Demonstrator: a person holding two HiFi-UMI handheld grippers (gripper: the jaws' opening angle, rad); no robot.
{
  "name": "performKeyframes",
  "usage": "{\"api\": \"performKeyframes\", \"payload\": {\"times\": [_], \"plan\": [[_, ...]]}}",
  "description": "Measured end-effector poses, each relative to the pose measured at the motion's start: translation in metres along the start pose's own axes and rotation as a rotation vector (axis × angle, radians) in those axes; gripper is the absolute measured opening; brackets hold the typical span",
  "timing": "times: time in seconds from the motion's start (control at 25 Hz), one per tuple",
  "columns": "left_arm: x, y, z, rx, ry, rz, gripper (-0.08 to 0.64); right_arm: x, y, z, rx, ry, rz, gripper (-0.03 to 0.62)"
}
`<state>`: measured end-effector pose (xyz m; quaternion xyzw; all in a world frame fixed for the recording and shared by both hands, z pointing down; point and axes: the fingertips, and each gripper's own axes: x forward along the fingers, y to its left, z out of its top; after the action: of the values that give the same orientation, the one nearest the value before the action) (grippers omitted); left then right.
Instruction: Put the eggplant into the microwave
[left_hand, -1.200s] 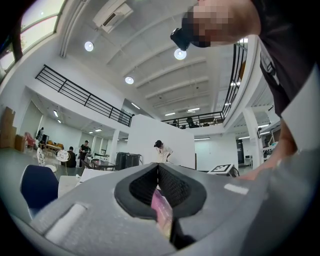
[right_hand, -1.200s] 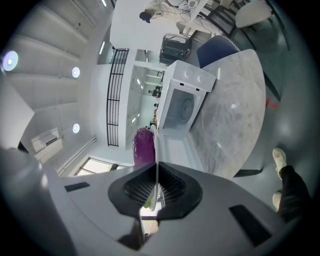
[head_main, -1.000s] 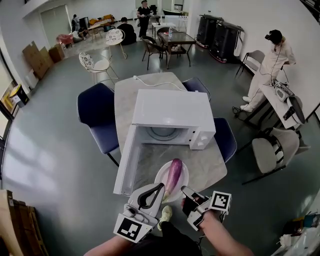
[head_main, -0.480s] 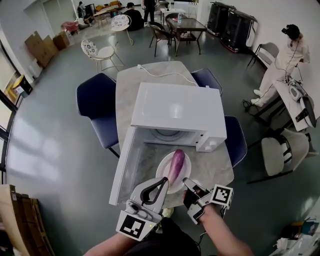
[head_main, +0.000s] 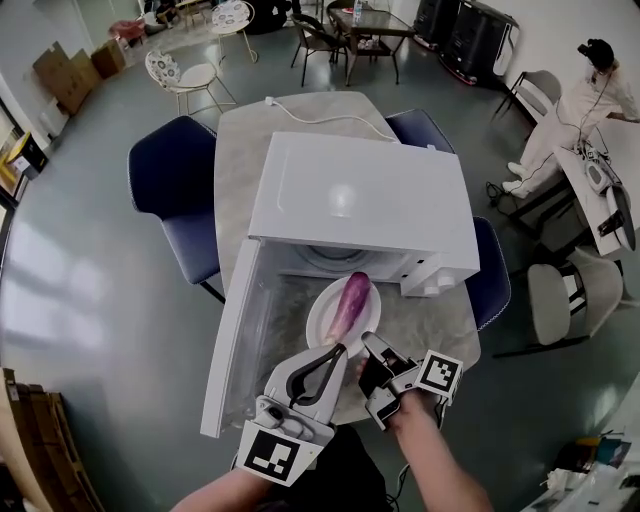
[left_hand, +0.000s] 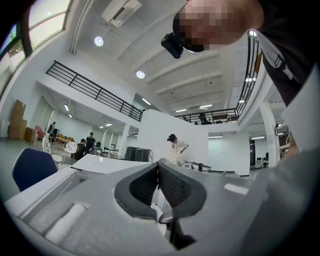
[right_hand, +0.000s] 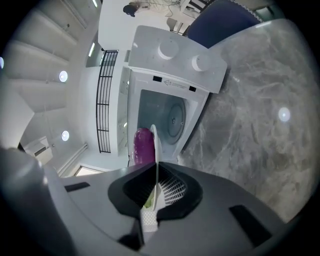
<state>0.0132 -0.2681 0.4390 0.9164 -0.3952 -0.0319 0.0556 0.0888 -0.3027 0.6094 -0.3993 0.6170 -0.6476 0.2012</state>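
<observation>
Your right gripper (head_main: 368, 352) is closed on the near rim of the white plate (head_main: 320, 316), and its own view shows that thin rim pinched edge-on between the pads. Your left gripper (head_main: 338, 350) is also closed but has hold of nothing. Its tips sit at the plate's near rim, and you can't tell whether they actually touch it. The eggplant (head_main: 352, 298) lies loose and lengthwise on the plate, which is over the tabletop (head_main: 440, 335) near its front edge. The eggplant's far end is just at the mouth of the open microwave (head_main: 360, 195). The main risk is that one pinch on one rim carries everything. If the far side droops or your wrist rolls, the round eggplant will likely roll off onto the tabletop or the cavity floor. A plate that slips in the pads would tip the same way. Keep the far rim above the cavity's sill, since a knock there could jolt the eggplant loose. Mind the swung-out door (head_main: 235, 340) beside your left gripper too. Inside, an off-centre landing on the turntable (right_hand: 175, 120) may leave the plate rocking.
</observation>
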Motion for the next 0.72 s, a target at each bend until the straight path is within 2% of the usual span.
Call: {"api": "performKeyframes", "payload": {"times": [0.36,0.52,0.72], "plan": [[0.021,0.026,-0.044,-0.012,-0.005,0.002,0.006,0.066,-0.038,0.027,0.036,-0.086,0.009,0.014],[0.03,0.037,-0.055,-0.024,0.001,0.013,0.006,0.082,-0.05,0.04,0.059,-0.143,0.012,0.014],[0.047,0.048,-0.064,-0.036,0.003,0.024,0.006,0.099,-0.056,0.052,0.082,-0.168,0.016,0.014]]}}
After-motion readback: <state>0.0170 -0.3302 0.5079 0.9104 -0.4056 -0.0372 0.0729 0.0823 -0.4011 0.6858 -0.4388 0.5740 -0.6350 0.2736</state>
